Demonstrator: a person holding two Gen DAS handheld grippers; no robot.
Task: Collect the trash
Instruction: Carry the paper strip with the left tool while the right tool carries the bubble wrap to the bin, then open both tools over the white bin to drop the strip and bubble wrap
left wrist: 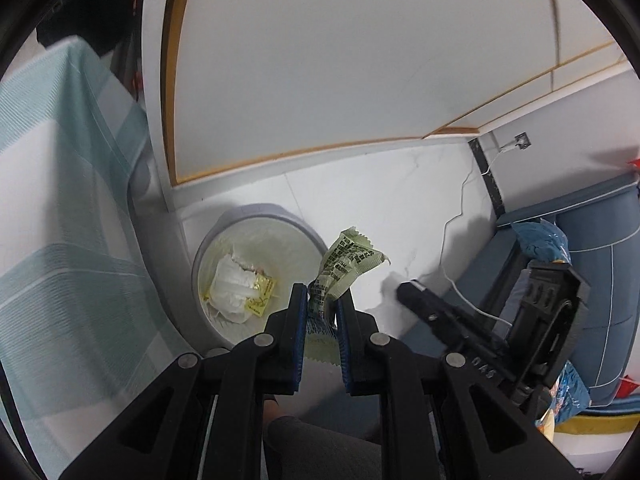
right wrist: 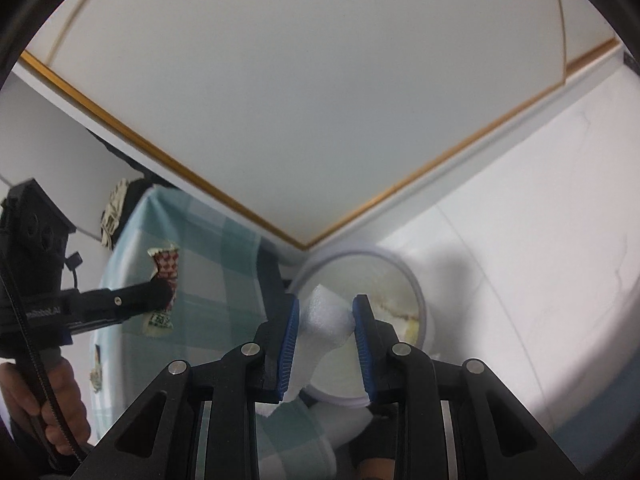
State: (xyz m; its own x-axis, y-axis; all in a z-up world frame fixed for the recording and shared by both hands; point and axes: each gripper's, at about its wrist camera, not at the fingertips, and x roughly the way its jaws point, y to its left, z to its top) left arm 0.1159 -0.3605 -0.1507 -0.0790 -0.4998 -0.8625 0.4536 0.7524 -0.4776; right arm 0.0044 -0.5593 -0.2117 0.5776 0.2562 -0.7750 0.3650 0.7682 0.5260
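Observation:
In the left wrist view my left gripper is shut on a crumpled green snack wrapper, held above the floor just right of a white trash bin. The bin holds crumpled white paper and a yellow packet. In the right wrist view my right gripper is shut on a white foam piece, held over the bin's rim. The left gripper with its wrapper shows at the left there. The right gripper shows at the right of the left wrist view.
A table with a teal checked cloth stands left of the bin. A white wall with a wooden trim line runs behind. A blue seat with a blue bag is at the right; a white cable crosses the floor.

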